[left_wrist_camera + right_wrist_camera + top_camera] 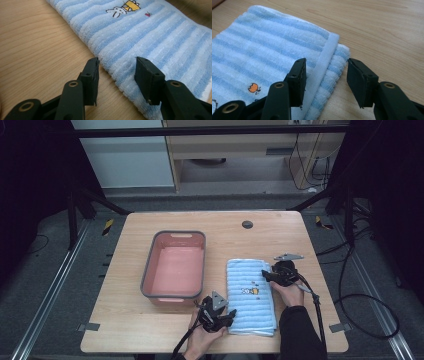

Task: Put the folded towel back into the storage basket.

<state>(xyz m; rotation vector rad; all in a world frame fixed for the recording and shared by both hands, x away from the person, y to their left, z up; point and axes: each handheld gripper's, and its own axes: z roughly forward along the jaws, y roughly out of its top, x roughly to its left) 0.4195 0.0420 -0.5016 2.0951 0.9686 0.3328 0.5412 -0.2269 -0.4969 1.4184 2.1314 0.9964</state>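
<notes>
Blue and white stripes run across the folded towel (250, 296) that lies flat on the wooden table (125, 330), close to your edge and a little to the right of the middle. Your left hand (202, 336) comes up from the bottom and holds the left gripper (226, 316) at the towel's near left corner. In the left gripper view its two black jaws are spread apart, with one jaw over the bare wood and the other over the towel, so the long edge of the towel (150, 45) runs between them. They are not pinching anything.

A bit farther on, your right hand (290, 293) holds the right gripper (266, 276) at the far right part of the towel. In the right gripper view its jaws are spread wide too. The towel's corner (325, 62) with its pale hem sits between them, and you can see folded layers at that edge.

A small bunny picture (122, 8) is stitched near the middle of the towel, and a tiny orange shape (253, 88) is stitched close by.

Left of the towel, near but not touching, sits a pink tub (147, 275) with a grey rim. Past it, near the far edge of the table, is a small dark round hole (247, 224).
</notes>
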